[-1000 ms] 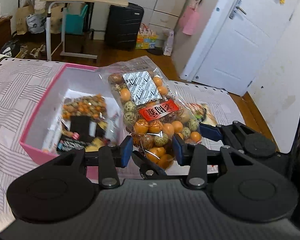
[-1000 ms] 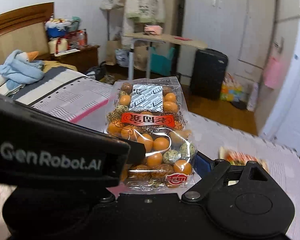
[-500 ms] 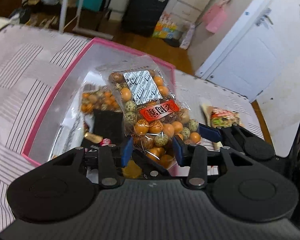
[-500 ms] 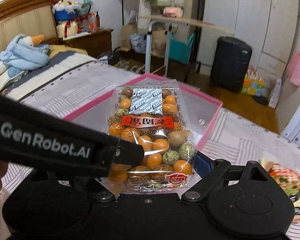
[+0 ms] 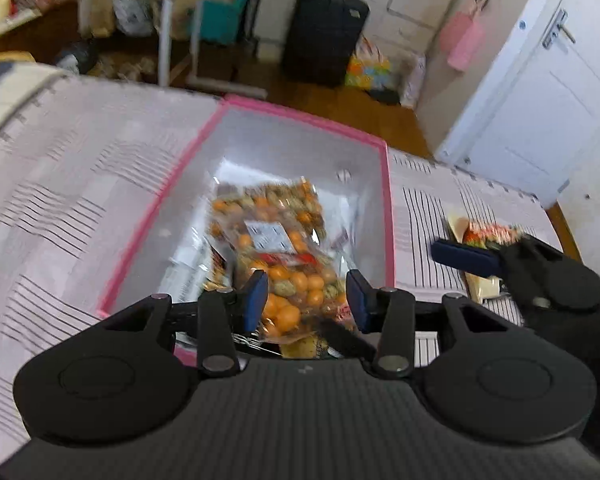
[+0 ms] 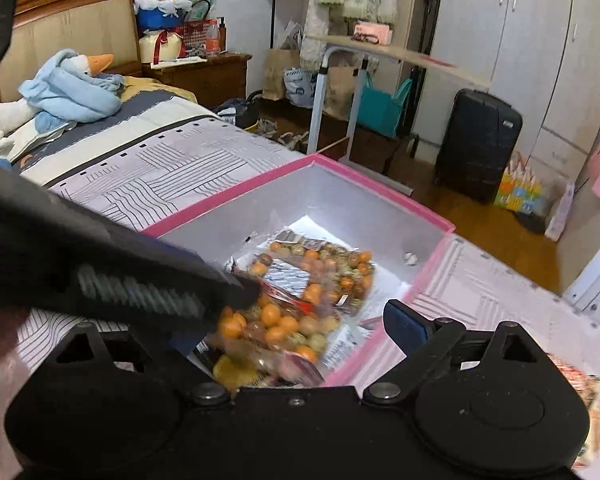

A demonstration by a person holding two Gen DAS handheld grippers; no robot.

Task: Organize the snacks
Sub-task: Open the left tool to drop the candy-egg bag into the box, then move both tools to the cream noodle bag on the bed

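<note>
A clear bag of orange and green round snacks lies tilted and blurred inside the pink-rimmed box, on top of other packets. My left gripper hovers over the bag's near end. Its blue pads stand on either side of the bag and do not seem to press on it. In the right wrist view the left gripper's black body crosses the lower left and hides my right gripper's left finger. My right gripper is open, its right finger clear of the bag.
The box sits on a bed with a pale striped cover. A red-and-green snack packet lies on the cover right of the box. Beyond the bed stand a black suitcase, a folding table and a white door.
The bag stood upright in my left gripper's pads above the box. It has tipped forward and dropped into the box. Both grippers have come lower and closer over the box.
</note>
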